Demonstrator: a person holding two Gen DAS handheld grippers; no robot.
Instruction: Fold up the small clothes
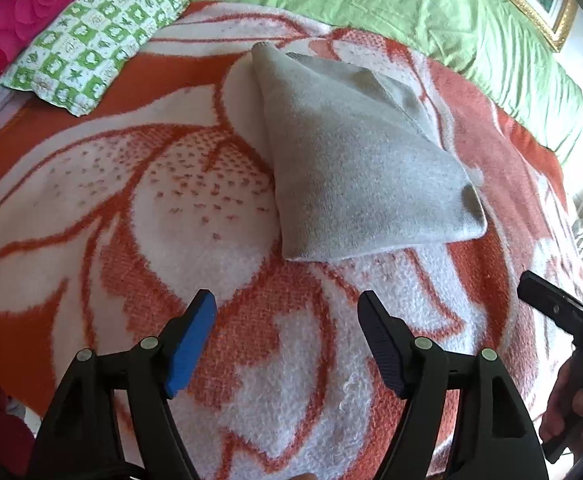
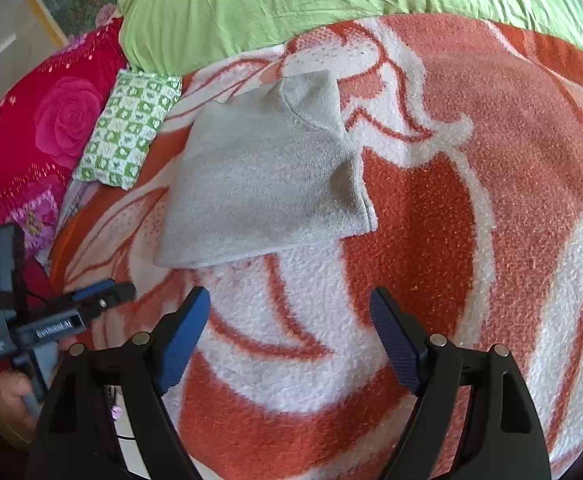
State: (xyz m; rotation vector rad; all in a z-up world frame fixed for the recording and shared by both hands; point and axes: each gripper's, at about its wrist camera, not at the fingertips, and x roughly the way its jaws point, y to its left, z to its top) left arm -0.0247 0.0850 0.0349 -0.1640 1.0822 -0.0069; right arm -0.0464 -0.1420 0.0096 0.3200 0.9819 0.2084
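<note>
Both our left gripper and right gripper hover spread and empty; the cloth lies folded on the blanket. We should pinch matching corners, then fold evenly.

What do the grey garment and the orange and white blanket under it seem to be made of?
The grey garment looks like a soft knit, perhaps fleece or brushed cotton: matte, slightly fuzzy, with rounded folded edges. The orange and white blanket looks like a thick plush or woolly pile, probably synthetic: its surface is nubbly and its pattern edges are fuzzy. The exact fibre cannot be told from the pictures.
</note>
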